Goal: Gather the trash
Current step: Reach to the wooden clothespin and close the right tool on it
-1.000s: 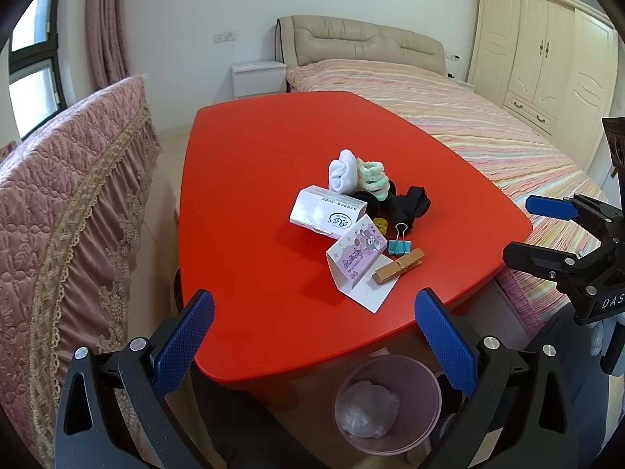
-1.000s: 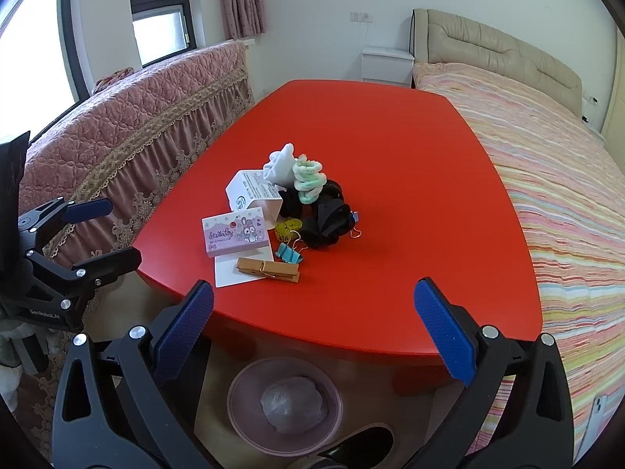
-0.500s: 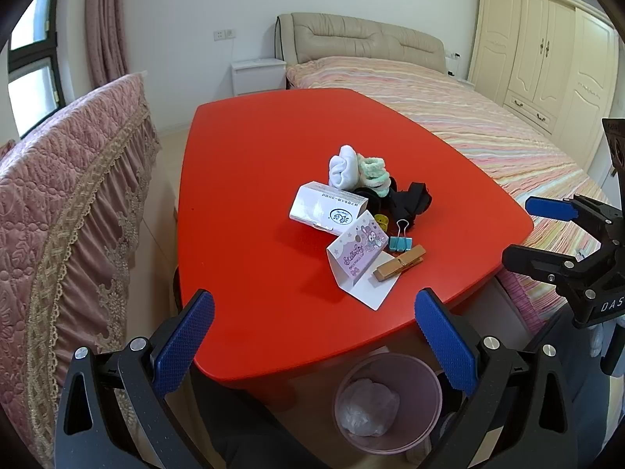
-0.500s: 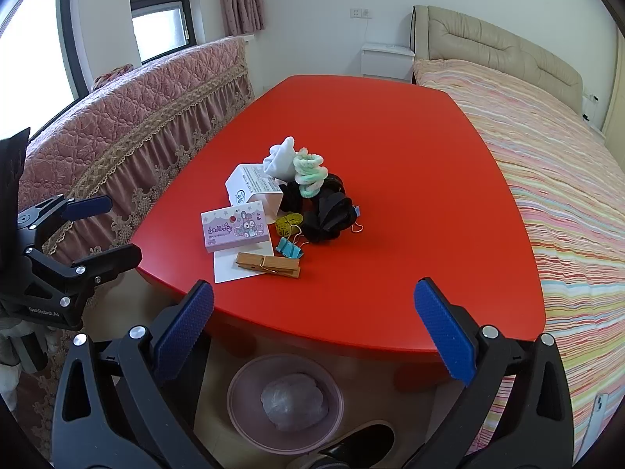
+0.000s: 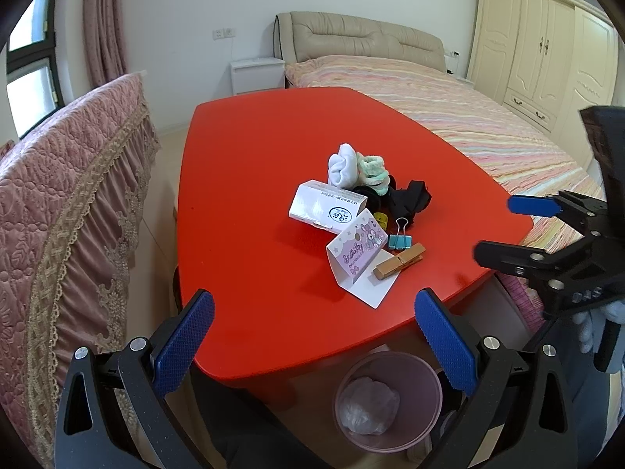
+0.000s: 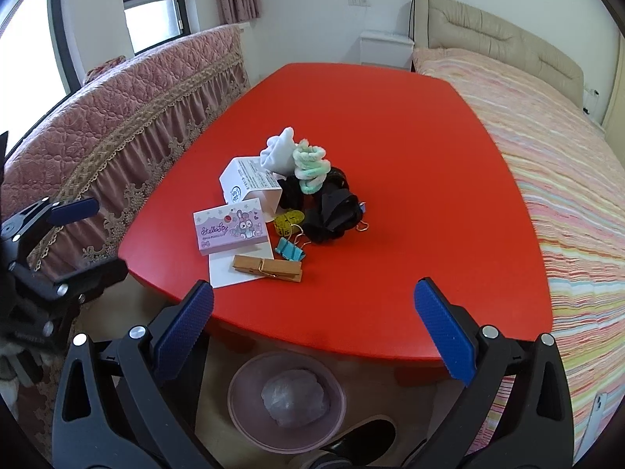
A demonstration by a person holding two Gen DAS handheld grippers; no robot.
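A pile of small items lies on the red table [image 5: 254, 164] [image 6: 410, 148]: a white box [image 5: 326, 206] [image 6: 248, 184], a pink cartoon box [image 5: 353, 248] [image 6: 230, 230] on a white paper, a wooden clothespin [image 5: 398, 261] [image 6: 267, 267], a blue binder clip [image 5: 400, 240] [image 6: 289, 251], white socks [image 5: 343, 165], green hair ties [image 6: 310, 168] and black cloth [image 6: 332, 215]. A pink bin [image 5: 386, 398] [image 6: 287, 396] holding a crumpled bag stands on the floor below the table's near edge. My left gripper [image 5: 312, 336] and right gripper [image 6: 312, 328] are open and empty, short of the pile.
A pink quilted sofa back [image 5: 58, 195] runs along the table's left side. A striped bed [image 5: 468, 125] lies to the right, with a cream wardrobe [image 5: 547, 47] and a white nightstand [image 5: 256, 74] beyond.
Both grippers have moved slightly closer to the table and pile. Both stay open and empty; nothing on the table has moved.
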